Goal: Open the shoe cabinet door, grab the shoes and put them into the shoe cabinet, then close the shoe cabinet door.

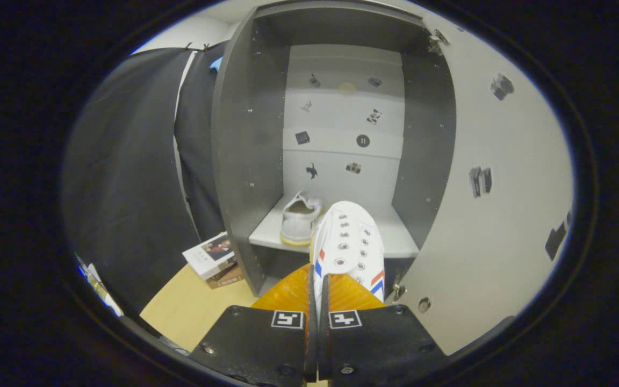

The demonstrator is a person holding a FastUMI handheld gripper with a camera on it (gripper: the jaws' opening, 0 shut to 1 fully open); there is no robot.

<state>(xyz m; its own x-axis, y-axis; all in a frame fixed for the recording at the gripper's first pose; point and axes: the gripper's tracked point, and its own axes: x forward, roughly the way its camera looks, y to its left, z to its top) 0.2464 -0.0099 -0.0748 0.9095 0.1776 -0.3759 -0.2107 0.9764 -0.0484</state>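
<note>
gripper view: gripper (pixel 318 287) fingers nearly closed, pinching a white shoe (pixel 348 244) held just before the open shoe cabinet (pixel 245 161); second shoe (pixel 300 219) sits on its shelf (pixel 395 236), door (pixel 492 215) swung right.

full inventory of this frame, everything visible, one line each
shoe cabinet: 1, grey, open, ahead of the fingers
cabinet door: 1, pale, swung open to the right, dark stickers on it
shelf: 1, light grey, inside the cabinet
shoe on shelf: 1, white, left part of shelf
held shoe: 1, white with red and blue stripes, between the fingers, toe toward the shelf
books: small stack, left of the cabinet
gripper: 1, shut on the held shoe
</note>
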